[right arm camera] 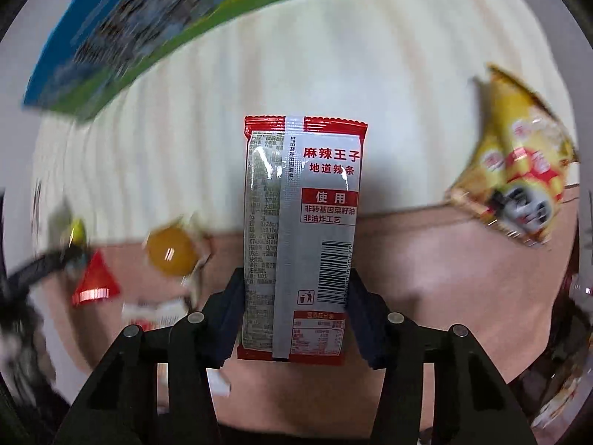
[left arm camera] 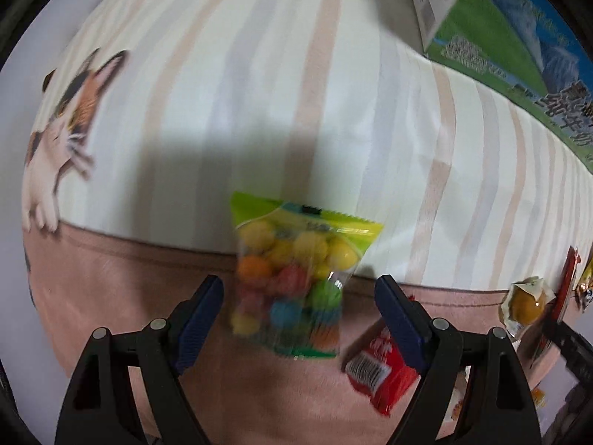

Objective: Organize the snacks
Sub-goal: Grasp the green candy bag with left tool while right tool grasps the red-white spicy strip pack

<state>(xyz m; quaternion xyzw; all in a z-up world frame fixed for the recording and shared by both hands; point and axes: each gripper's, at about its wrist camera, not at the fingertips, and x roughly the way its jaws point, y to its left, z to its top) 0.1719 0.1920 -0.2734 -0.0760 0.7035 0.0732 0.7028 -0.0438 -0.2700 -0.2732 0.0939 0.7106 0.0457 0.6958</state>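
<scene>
while lying flat: striped cloth [left arm camera: 259, 74] is covering the surface, pink band nearest the camera
box [left arm camera: 519, 37]: sitting at the far edge
right gripper [right arm camera: 294, 311]: pressing both sides of a red and silver packet [right arm camera: 300, 222]
left gripper [left arm camera: 298, 319]: standing apart around a candy bag [left arm camera: 296, 282], not touching

Between the jaws in the right wrist view, the red and silver spicy-strip packet [right arm camera: 300, 237] reads 麻辣王子, 地道辣条, 使用, 非转基因菜籽油 and 非油炸工艺, above a barcode and a bin sign. Print on the milk carton [left arm camera: 519, 48], far up right of the left jaws, is too blurred to read.
</scene>
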